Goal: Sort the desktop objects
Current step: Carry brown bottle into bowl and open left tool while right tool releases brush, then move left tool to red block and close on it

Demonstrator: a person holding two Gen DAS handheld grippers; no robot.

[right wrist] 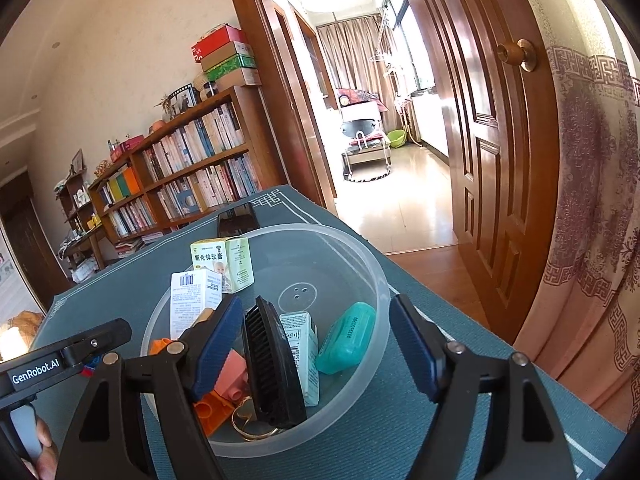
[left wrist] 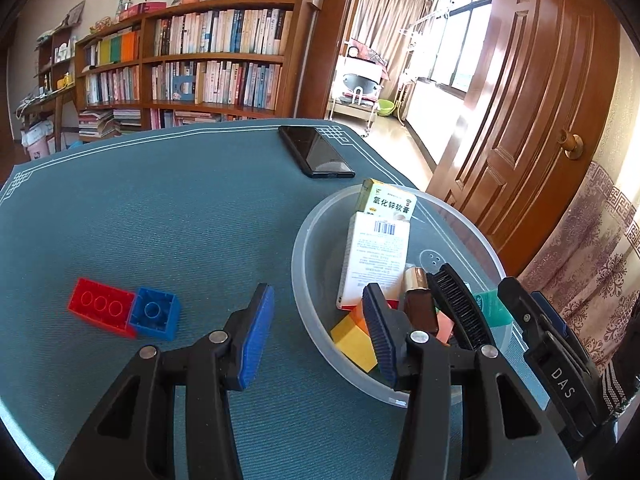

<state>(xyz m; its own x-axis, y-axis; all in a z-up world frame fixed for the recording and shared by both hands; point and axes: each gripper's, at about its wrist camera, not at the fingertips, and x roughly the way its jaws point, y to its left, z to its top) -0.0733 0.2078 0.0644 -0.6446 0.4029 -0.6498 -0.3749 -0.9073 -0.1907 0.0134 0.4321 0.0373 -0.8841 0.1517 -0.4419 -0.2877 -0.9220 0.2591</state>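
Jaws of left gripper (left wrist: 318,326) & right gripper (right wrist: 316,344) both apart, empty, by bowl (right wrist: 372,264); comb (right wrist: 270,360) inside.

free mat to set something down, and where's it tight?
Bare mat runs wide between the red brick, blue brick and phone. The bowl is crowded: boxes, comb, teal case, blocks. Both tools, left and right, hang open at its near rim.

We find two bricks (left wrist: 124,309) touching, left of the bowl (left wrist: 308,264); phone (left wrist: 316,157) behind it; boxes (left wrist: 378,260), comb (right wrist: 272,364) inside.
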